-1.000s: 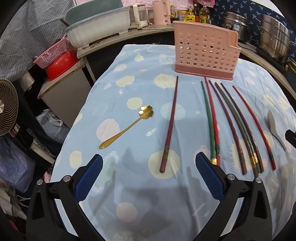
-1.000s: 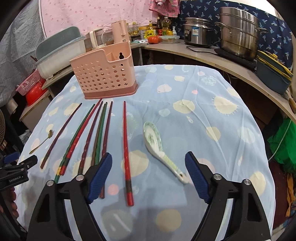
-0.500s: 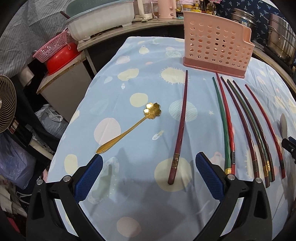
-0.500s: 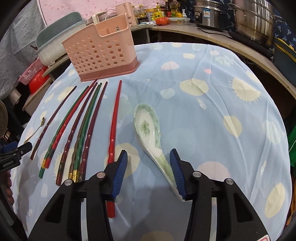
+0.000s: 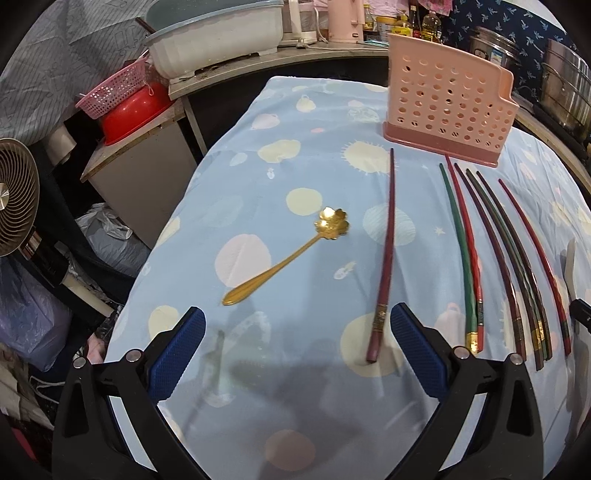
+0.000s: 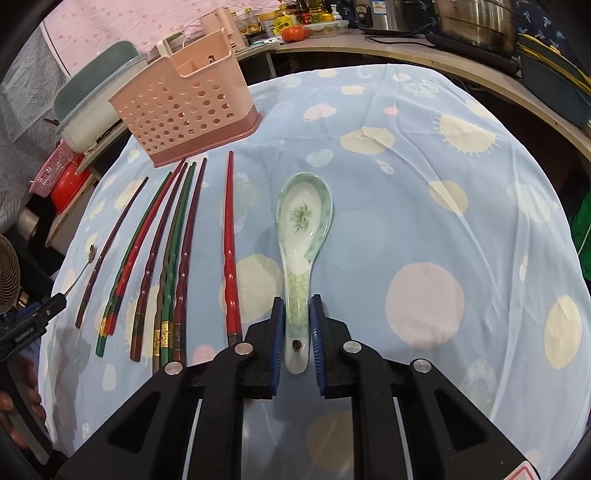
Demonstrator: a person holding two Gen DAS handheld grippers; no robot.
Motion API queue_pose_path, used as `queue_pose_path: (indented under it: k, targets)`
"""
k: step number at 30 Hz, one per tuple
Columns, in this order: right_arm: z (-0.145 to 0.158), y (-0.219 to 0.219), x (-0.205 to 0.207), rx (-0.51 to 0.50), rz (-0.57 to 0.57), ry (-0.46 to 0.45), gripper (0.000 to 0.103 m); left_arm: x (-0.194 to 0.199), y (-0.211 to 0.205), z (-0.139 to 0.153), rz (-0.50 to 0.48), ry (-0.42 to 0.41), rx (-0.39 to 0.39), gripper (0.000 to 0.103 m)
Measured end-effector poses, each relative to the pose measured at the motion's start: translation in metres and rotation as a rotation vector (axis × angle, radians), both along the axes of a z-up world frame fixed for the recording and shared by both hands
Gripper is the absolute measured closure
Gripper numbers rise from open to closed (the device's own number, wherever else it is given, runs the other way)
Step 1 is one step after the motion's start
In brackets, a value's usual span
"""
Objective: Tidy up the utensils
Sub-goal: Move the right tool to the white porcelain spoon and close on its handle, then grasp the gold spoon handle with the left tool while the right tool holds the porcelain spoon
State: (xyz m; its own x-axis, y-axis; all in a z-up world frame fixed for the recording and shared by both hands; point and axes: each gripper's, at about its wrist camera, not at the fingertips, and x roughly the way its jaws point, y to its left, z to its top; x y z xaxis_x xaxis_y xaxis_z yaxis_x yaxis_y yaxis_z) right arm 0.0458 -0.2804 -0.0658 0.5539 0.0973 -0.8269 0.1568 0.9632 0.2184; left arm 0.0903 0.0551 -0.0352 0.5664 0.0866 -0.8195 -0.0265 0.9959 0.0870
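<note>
A green-patterned ceramic spoon (image 6: 304, 214) lies on the blue tablecloth (image 6: 406, 184), handle toward me. My right gripper (image 6: 297, 317) is closing on that handle, and both blue pads touch its sides. Several red, green and dark chopsticks (image 6: 170, 251) lie in a row to its left, with one red chopstick (image 6: 229, 240) nearest the spoon. The pink perforated holder (image 6: 184, 110) stands upright behind them. In the left wrist view my left gripper (image 5: 297, 332) is open above the cloth. A gold flower-shaped spoon (image 5: 288, 264) lies just ahead of it, and a dark red chopstick (image 5: 384, 258) ends by its right finger.
The table's left edge drops off beside a low cabinet holding a red bowl (image 5: 133, 110) and a pink basket (image 5: 114, 88). A fan (image 5: 14, 203) stands at far left. A white basin (image 5: 214, 40), bottles and steel pots (image 6: 476, 18) crowd the back counter.
My right gripper has come down over the ceramic spoon's handle and its jaws have closed from wide apart onto it. The left gripper has shifted left toward the gold spoon, still open.
</note>
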Motion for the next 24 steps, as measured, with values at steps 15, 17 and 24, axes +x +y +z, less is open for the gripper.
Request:
queue_pose_path:
  k: [15,17,24]
  targets:
    - [0.0,0.016,-0.012,-0.04,-0.028,0.021,0.09,0.034,0.051,-0.018,0.002,0.006,-0.044,0.026]
    - [0.0,0.019,-0.011,-0.043,-0.027,0.024,0.09,0.04,0.049,-0.024,-0.02,0.016,-0.049,0.033]
    - [0.0,0.021,-0.01,-0.048,-0.033,0.032,0.09,0.039,0.045,-0.03,-0.083,0.017,-0.072,0.055]
